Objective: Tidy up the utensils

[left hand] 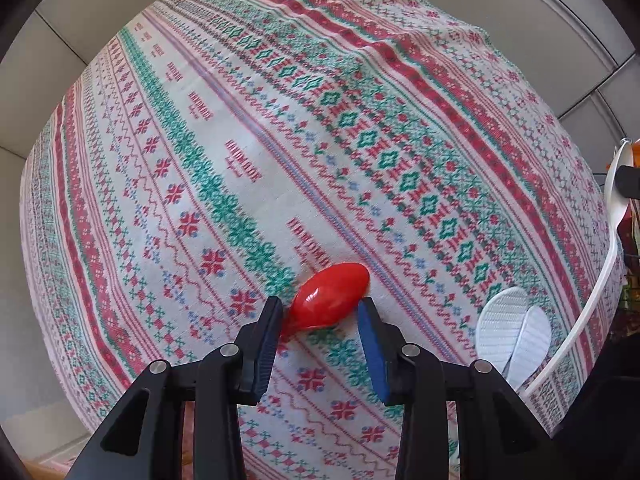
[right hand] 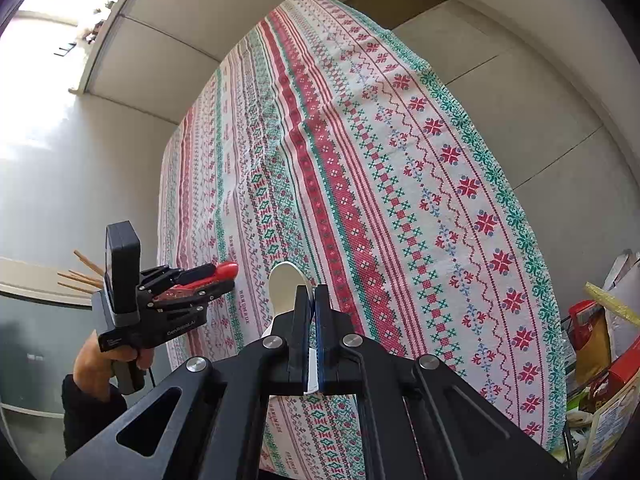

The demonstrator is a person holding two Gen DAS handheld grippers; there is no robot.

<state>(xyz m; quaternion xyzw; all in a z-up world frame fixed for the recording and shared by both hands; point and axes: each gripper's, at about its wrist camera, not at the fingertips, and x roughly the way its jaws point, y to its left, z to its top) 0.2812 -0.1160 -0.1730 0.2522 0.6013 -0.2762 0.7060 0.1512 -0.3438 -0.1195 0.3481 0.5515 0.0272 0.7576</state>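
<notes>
A red plastic spoon (left hand: 330, 294) lies between the fingers of my left gripper (left hand: 320, 316) over the patterned tablecloth (left hand: 280, 140). The jaws stand apart, one on each side of the spoon's bowl; the spoon's handle is hidden under them. From the right wrist view the left gripper (right hand: 224, 276) holds the red spoon (right hand: 226, 269) above the cloth. My right gripper (right hand: 312, 296) is shut on the handle of a white spoon (right hand: 285, 282), whose bowl sticks out ahead of the fingers. The white spoon (left hand: 516, 328) also shows at the right in the left wrist view.
The tablecloth (right hand: 360, 160) covers a table with tiled floor around it. Wooden chopsticks (right hand: 82, 274) stick up at the left beside a counter. Food packets and boxes (right hand: 600, 344) crowd the right edge.
</notes>
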